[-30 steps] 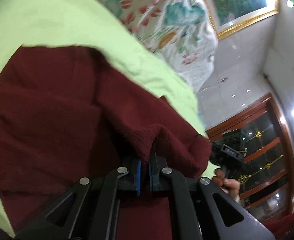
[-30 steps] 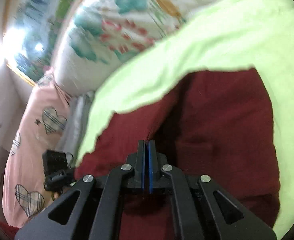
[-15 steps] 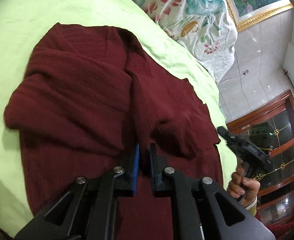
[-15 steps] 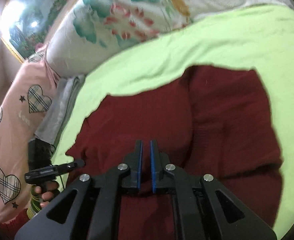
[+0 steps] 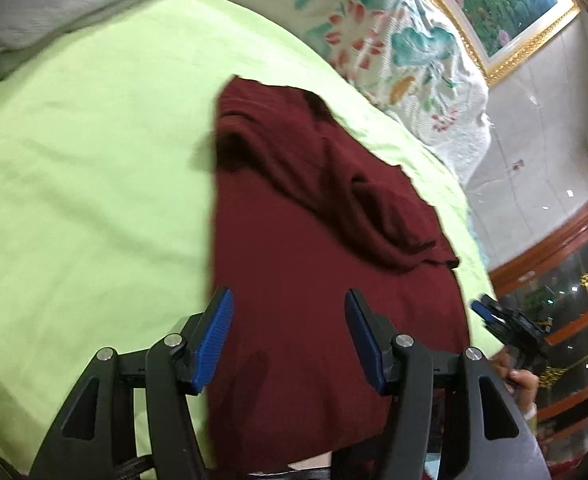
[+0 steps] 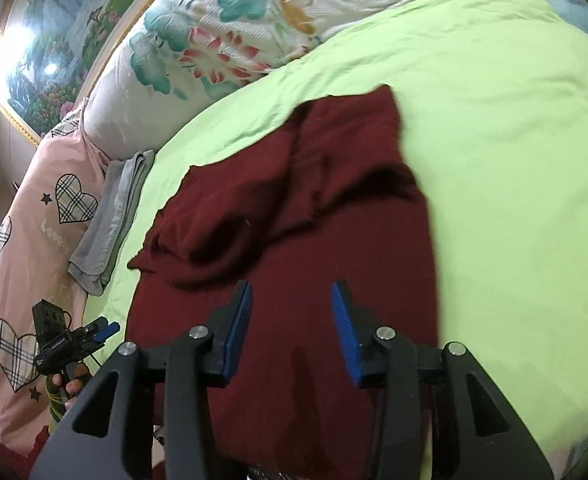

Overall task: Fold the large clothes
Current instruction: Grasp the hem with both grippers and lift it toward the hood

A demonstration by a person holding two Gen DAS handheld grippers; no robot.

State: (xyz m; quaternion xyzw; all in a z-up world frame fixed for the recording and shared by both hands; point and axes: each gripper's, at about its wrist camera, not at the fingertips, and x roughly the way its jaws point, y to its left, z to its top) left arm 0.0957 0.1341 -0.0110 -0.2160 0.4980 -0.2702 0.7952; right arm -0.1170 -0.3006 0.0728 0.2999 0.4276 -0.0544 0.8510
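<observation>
A dark red knitted sweater (image 5: 314, 240) lies on a light green bedsheet (image 5: 93, 160), with a sleeve folded across its upper part. My left gripper (image 5: 289, 340) is open and empty above the sweater's near left edge. In the right wrist view the sweater (image 6: 294, 208) lies spread with the sleeve crossing it. My right gripper (image 6: 289, 328) is open and empty above the sweater's lower part. Each gripper also shows in the other's view: the right one (image 5: 506, 328) beyond the sweater's right edge, the left one (image 6: 69, 340) off the sweater's left side.
A floral quilt (image 6: 221, 40) lies at the head of the bed under a framed painting (image 5: 494, 4). A folded grey cloth (image 6: 109, 208) and pink heart-print bedding (image 6: 25, 240) lie to the left. A wooden glass cabinet (image 5: 566, 280) stands to the right.
Both grippers let go of the sweater, opened wide and pulled back toward its lower part. The sleeve now lies folded across the sweater.
</observation>
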